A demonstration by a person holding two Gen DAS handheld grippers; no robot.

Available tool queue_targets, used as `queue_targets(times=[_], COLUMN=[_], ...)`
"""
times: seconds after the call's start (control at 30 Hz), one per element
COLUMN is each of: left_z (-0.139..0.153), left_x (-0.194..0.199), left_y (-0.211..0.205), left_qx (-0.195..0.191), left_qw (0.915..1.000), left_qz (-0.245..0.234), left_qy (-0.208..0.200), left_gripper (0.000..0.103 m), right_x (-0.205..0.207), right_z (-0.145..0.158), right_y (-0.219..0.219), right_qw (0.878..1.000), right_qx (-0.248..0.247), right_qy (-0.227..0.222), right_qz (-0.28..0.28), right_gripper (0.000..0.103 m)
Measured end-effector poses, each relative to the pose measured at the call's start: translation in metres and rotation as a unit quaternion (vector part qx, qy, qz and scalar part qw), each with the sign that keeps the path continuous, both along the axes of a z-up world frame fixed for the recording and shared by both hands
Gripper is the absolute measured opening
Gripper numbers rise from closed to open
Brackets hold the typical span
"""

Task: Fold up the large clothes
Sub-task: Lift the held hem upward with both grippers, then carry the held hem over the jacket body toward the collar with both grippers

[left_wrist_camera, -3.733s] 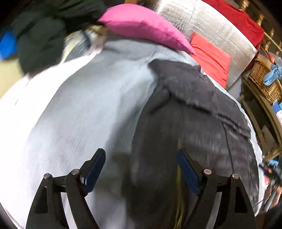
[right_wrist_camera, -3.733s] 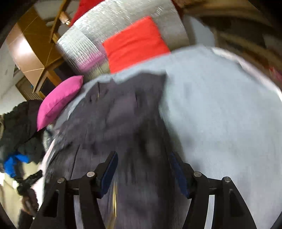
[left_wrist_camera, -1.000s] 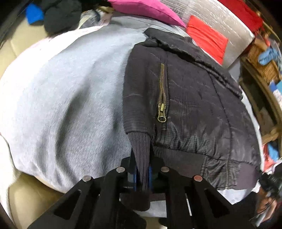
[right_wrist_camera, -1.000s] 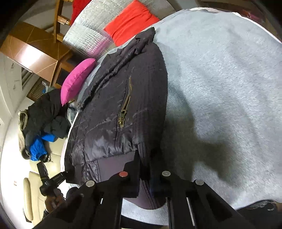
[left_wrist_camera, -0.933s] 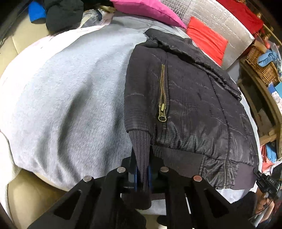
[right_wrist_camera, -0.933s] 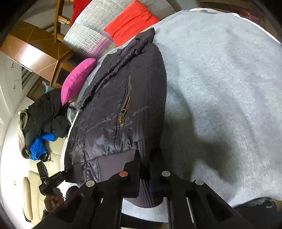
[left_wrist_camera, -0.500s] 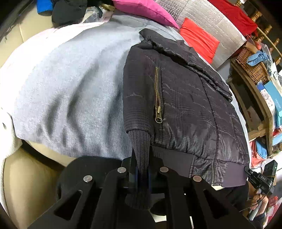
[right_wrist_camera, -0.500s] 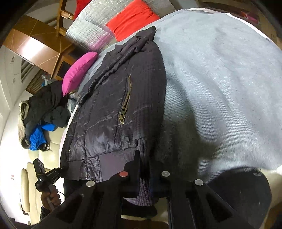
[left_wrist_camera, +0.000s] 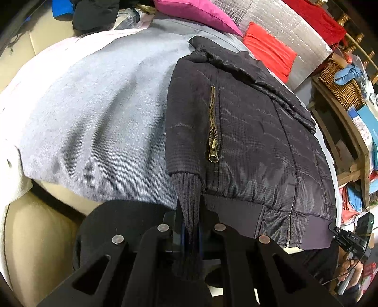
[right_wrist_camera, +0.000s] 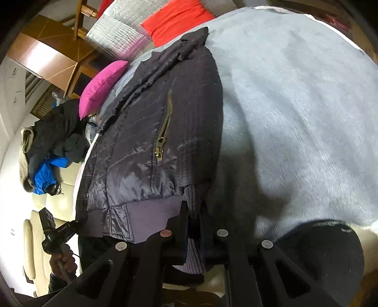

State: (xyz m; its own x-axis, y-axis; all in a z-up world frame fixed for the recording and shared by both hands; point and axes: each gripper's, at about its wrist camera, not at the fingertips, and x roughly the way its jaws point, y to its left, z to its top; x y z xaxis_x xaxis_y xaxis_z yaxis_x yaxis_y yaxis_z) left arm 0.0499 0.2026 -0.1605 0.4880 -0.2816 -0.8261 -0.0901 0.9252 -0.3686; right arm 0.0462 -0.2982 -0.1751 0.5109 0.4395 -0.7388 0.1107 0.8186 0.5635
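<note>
Your black quilted jacket [left_wrist_camera: 248,146] lies flat on the grey blanket [left_wrist_camera: 99,113], collar toward the pink cushion [left_wrist_camera: 198,11]. Your left gripper [left_wrist_camera: 190,232] is clamped on one ribbed cuff [left_wrist_camera: 187,196]; your right gripper [right_wrist_camera: 193,226] pinches the other ribbed cuff [right_wrist_camera: 192,196] at the near hem.

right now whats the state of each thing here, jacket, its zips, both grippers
black quilted jacket: lying flat on the grey blanket, sleeves folded in
brass pocket zip: closed
front zip: closed at the hem
left hand-held gripper: shut on a ribbed knit cuff
right hand-held gripper: shut on the other ribbed cuff
</note>
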Motion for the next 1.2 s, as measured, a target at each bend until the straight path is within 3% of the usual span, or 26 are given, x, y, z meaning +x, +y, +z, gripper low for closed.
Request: queue_targets(times=[0.43,0.67,0.7,0.77,0.8,0.83,0.87,1.03,1.2], left_z=[0.009,0.004,0.005,0.008,0.009,0.01,0.011,0.008,0.006], left_x=[-0.01,0.014,0.015,0.018,0.019,0.021,0.022,0.027,0.03], left_y=[0.004,-0.003,-0.006,-0.009,-0.011,-0.013,-0.016,-0.03,-0.033], left_qx=[0.011,0.028,0.03,0.013,0.002,-0.009,-0.012,0.015,0.021], left_qw=[0.9999,0.9992,0.9991,0.999,0.9991,0.9991,0.9991,0.9988,0.9986], left_qz=[-0.013,-0.024,-0.026,-0.038,-0.04,-0.041,-0.042,-0.045,-0.048], left_qy=[0.002,0.016,0.018,0.018,0.015,0.007,-0.002,-0.011,-0.009], left_gripper=[0.008,0.009,0.013,0.032,0.047,0.058,0.062,0.063,0.063], right_x=[-0.017,0.006,0.009,0.009,0.008,0.006,0.007,0.017,0.025], right_z=[0.003,0.004,0.004,0.009,0.013,0.017,0.024,0.018,0.013], right_y=[-0.002,0.006,0.006,0.006,0.005,0.004,0.004,-0.002,0.014], right_qw=[0.999,0.998,0.998,0.998,0.999,0.999,0.999,0.999,0.998], right_qx=[-0.011,-0.037,-0.039,-0.043,-0.04,-0.035,-0.04,-0.038,-0.051], right_qy=[0.022,0.034,0.036,0.026,0.014,0.002,-0.011,0.002,0.007], right_qz=[0.022,0.03,0.03,0.029,0.028,0.027,0.02,0.001,0.045], right_gripper=[0.008,0.011,0.011,0.033,0.044,0.07,0.082,0.083,0.083])
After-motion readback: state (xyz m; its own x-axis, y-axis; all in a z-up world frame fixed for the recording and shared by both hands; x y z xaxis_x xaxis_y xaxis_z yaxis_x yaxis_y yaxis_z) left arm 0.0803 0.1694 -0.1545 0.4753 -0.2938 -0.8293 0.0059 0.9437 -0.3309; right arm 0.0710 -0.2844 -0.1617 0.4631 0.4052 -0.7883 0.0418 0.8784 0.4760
